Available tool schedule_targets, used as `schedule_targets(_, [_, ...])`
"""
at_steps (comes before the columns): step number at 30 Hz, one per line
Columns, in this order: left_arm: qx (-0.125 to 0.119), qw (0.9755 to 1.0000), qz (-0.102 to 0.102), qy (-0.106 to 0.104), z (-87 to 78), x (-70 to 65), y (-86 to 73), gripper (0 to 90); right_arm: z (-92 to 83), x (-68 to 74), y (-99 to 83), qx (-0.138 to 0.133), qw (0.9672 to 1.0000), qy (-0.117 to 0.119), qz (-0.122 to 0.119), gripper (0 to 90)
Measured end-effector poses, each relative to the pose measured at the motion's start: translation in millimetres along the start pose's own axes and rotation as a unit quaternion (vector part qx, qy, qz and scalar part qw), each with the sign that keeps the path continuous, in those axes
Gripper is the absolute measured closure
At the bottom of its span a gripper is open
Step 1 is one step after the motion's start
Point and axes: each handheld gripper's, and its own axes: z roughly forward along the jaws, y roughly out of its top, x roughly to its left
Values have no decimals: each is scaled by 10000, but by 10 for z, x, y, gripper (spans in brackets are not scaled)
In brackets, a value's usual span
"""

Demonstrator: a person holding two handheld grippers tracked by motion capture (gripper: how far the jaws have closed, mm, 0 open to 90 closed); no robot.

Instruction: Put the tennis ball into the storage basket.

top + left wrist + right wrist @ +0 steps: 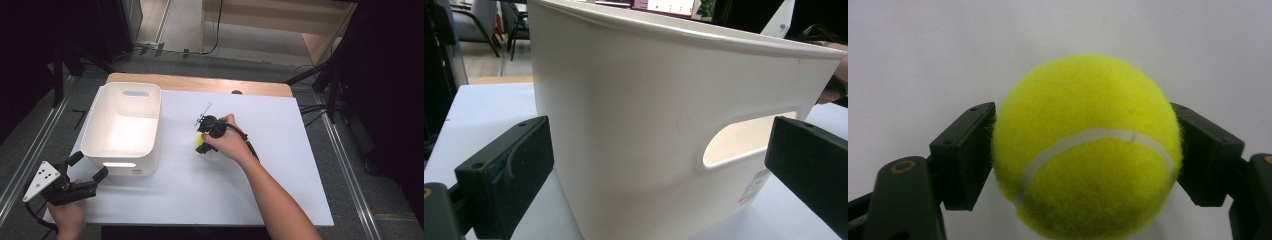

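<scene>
Tennis ball [200,142] half behind right hand [227,142]

You can read no text here. The small label [755,186] on the white bin [649,125], just inside your left gripper's [659,170] far jaw, is too blurred.

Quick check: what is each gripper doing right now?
Left gripper: open, jaws apart beside the white bin.
Right gripper: shut on the tennis ball.

floor: grey carpet [250,50] | table: white top [280,150] | far side: pale wooden furniture [280,20] | surroundings: dark
</scene>
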Motion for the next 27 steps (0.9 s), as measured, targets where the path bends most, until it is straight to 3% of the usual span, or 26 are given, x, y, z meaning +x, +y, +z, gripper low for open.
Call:
schedule_targets(6, [-9,10000,-8,-1,1,-1,0,0,-2,1,2,-9,10000,-37,51,226])
schedule_targets(27, [-12,10000,-13,0,1,0,0,0,-59,-30,-6,13,10000,15,75,235])
